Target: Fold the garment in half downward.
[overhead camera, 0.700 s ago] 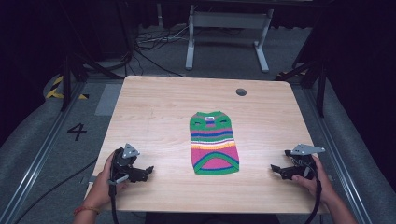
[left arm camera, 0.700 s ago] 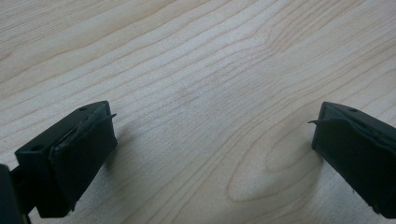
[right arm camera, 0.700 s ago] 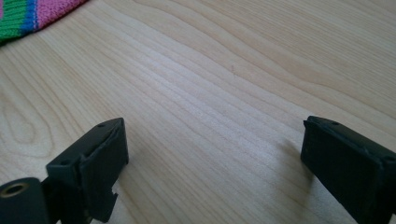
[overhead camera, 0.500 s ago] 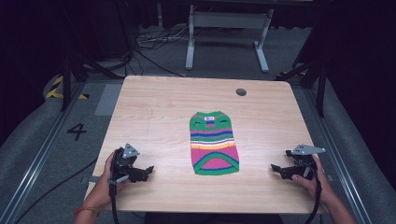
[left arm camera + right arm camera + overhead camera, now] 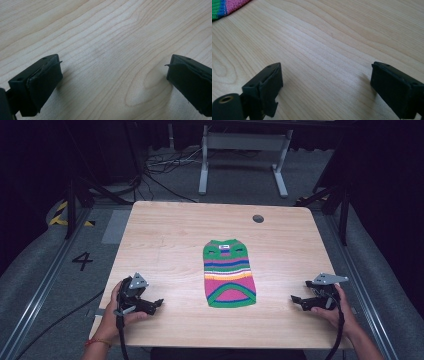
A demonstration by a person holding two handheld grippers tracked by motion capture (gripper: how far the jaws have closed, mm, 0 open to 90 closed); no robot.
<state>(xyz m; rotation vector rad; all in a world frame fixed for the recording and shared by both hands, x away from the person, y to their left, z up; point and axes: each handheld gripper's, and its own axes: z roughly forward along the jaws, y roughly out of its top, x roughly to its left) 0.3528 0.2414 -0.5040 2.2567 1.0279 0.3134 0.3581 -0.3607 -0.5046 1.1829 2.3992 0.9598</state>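
Observation:
A small knitted sweater [image 5: 229, 273] with green, pink, orange and blue stripes lies flat in the middle of the wooden table [image 5: 165, 235]; its pink and green hem corner [image 5: 227, 6] shows in the right gripper view. My left gripper [image 5: 154, 304] rests on the table near the front left, a hand's width left of the sweater, jaws wide open over bare wood [image 5: 112, 75]. On the front right, my right gripper [image 5: 296, 301] also stands open with nothing between its fingers [image 5: 265, 85], pointing toward the sweater.
A round cable hole [image 5: 258, 218] sits near the table's far edge. Beyond the table stand a white desk frame [image 5: 240, 155] and loose cables on the floor. A floor mark "4" [image 5: 82, 261] lies left of the table.

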